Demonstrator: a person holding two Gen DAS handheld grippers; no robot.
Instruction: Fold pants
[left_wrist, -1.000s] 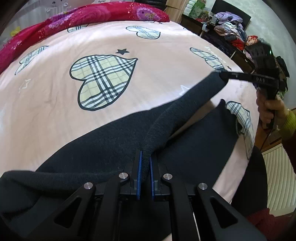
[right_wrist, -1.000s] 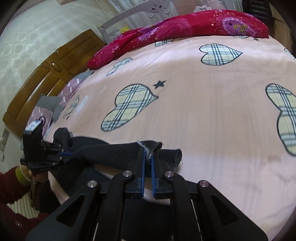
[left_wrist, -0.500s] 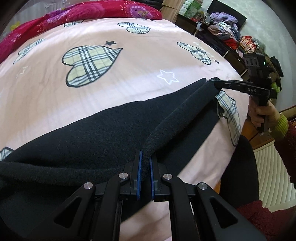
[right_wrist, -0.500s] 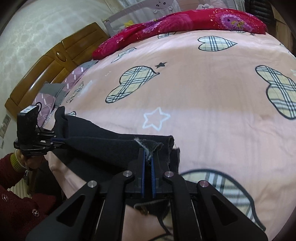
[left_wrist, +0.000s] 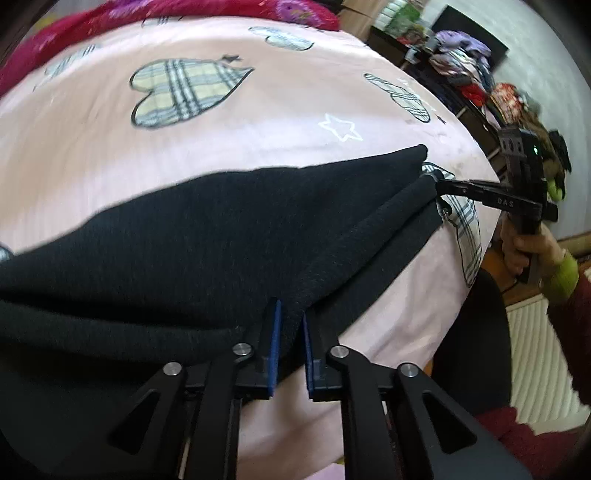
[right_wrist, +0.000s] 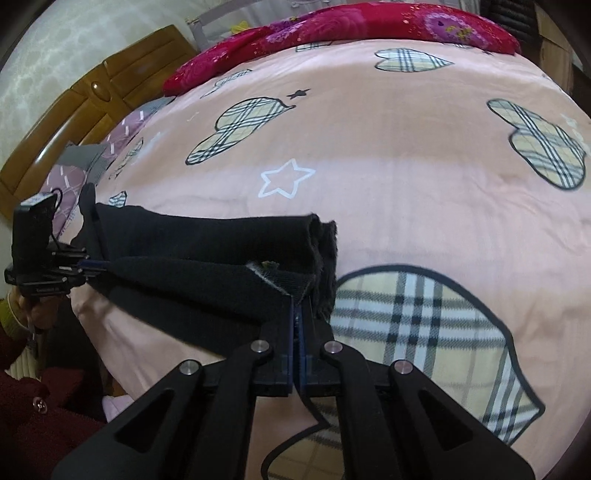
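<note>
Stretching between the two grippers, the black pants (left_wrist: 207, 236) are laid along the near edge of the pink bedspread (left_wrist: 258, 122), their long axis running from one gripper to the other. The upper edge of the fabric is seen raised as a taut ridge, while the layer below already rests on the bed.

At one end, the left gripper (left_wrist: 290, 343) is seen with its jaws opening; the cloth edge lies between the blue pads (left_wrist: 274, 343), which are no longer pressed hard on it. At the other end, the right gripper (right_wrist: 296, 332) is pressed together on the hem of the pants (right_wrist: 221, 258), a corner of cloth being pinched between its fingers.

The coming move is judged to turn on this line: the fabric lies straight ahead of both pairs of fingers, so the folded edge can be let down onto the lower layer. The release is led by the left hand, and the right end may sag if its hem is let go late.
</note>
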